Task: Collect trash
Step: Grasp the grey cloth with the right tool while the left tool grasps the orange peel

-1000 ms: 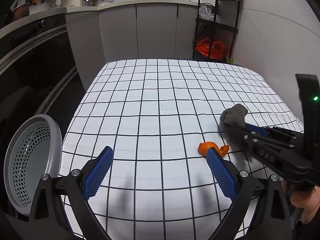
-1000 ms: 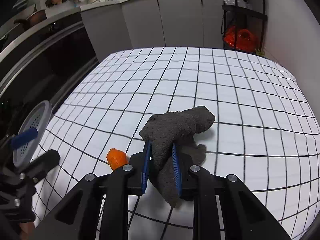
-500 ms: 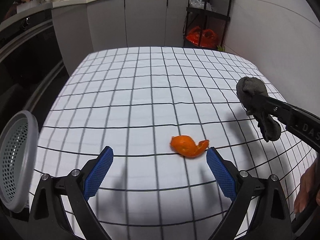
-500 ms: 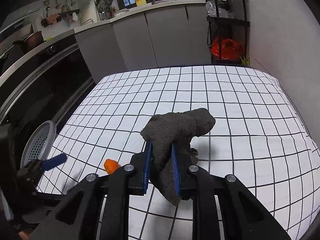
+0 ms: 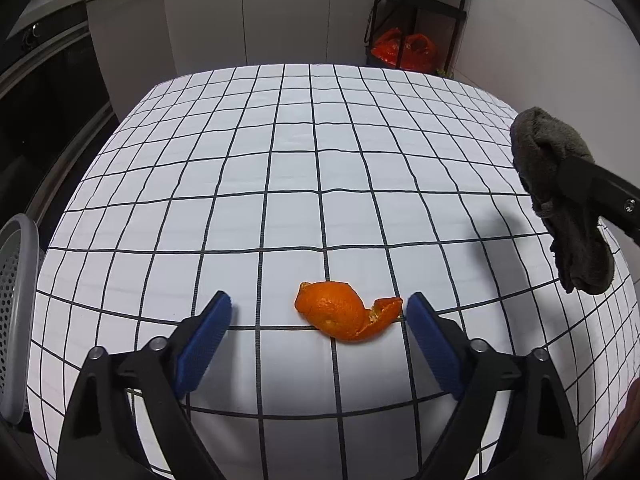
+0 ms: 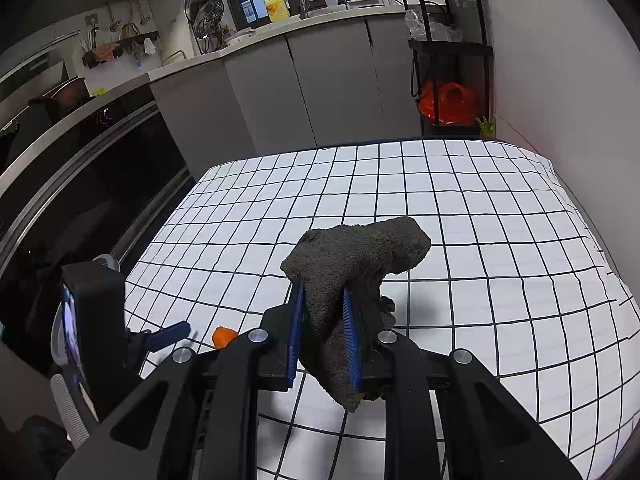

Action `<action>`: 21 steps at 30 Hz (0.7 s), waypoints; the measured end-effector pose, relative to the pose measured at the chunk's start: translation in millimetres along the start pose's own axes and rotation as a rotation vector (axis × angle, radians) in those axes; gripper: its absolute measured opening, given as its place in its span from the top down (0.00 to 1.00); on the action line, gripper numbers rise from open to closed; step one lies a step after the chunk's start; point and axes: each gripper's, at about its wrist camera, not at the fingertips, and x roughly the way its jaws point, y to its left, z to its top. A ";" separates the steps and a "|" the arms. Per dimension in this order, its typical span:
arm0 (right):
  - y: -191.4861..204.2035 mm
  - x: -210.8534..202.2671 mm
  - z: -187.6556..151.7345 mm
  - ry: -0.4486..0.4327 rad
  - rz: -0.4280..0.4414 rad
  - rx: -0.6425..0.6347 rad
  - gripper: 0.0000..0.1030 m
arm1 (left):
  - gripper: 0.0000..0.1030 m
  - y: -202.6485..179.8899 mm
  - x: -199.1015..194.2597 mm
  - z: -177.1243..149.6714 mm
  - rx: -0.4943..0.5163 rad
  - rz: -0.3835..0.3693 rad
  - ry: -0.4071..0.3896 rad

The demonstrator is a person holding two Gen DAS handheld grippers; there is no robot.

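The left gripper (image 5: 319, 334) hangs low over the checked worktop (image 5: 280, 184) with its jaws spread wide, and the orange peel (image 5: 346, 314) lies between the blue pads, nearer the right pad (image 5: 430, 344) than the left one. The main risk is that offset: if the jaws close from here, the right pad would likely meet the curled tail of the peel first and nudge it sideways, or crush that thin strip so it tears off and leaves a scrap behind. The peel is a hollow, springy shell, so a shallow pinch on its upper edge could flip it out of the grip; pads pressed too low could instead snag the cloth covering and drag a fold up with the peel. The perforated grey basket (image 5: 16, 312) stands at the near left edge of the worktop, partly out of frame, so a carry that way with a weak hold could drop the peel short of the rim or onto the floor. The right gripper (image 6: 323, 330) is clenched on a dark grey rag (image 6: 352, 268), held clear above the worktop to the right; its loose tail hangs low enough to brush the peel if that hand drifts left.
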 end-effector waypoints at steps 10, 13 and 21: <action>1.5 3.8 -0.8 0.011 0.001 -0.008 0.82 | 0.73 0.8 -5.3 -2.4 0.011 -0.032 -0.006; 4.7 4.7 -1.6 0.012 0.002 -0.012 0.82 | 0.77 7.3 -13.3 -2.9 0.017 -0.026 -0.018; 28.8 2.8 -8.1 0.011 0.018 -0.059 0.82 | 0.78 45.9 -58.4 -8.7 0.010 0.027 -0.085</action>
